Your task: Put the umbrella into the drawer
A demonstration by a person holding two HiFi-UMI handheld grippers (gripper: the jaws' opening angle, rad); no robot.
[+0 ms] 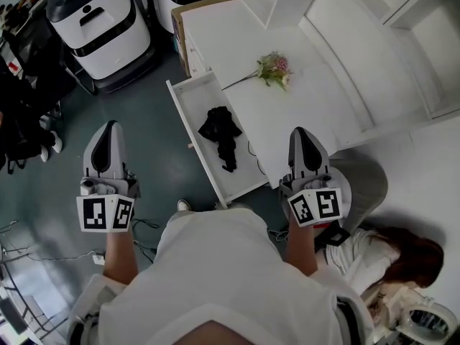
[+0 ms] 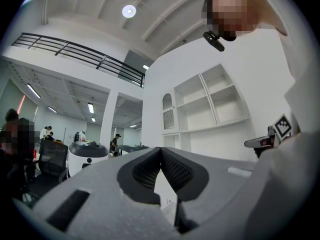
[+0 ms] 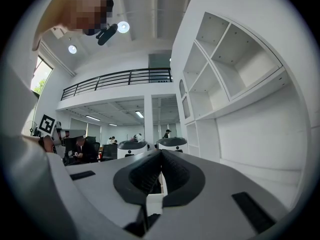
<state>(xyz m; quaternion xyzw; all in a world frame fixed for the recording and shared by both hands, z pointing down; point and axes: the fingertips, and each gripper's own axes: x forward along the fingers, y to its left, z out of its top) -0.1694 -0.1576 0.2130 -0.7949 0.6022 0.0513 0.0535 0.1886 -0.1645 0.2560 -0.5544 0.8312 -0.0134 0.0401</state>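
A black folded umbrella (image 1: pixel 223 136) lies inside the open white drawer (image 1: pixel 196 98), which is pulled out from the white cabinet (image 1: pixel 316 99). My left gripper (image 1: pixel 109 126) hovers over the floor to the left of the drawer. Its jaws meet at the tip with nothing between them (image 2: pixel 161 149). My right gripper (image 1: pixel 302 131) is held over the cabinet's front edge, right of the drawer. It is also shut and empty (image 3: pixel 160 152). Both grippers are apart from the umbrella and point level out into the room.
A small bunch of pink flowers (image 1: pixel 274 69) lies on the cabinet top. White robots (image 1: pixel 97 20) and a cardboard box (image 1: pixel 180 16) stand beyond the drawer. A person (image 1: pixel 392 257) sits on the floor at lower right. White shelves (image 1: pixel 424 34) rise at the right.
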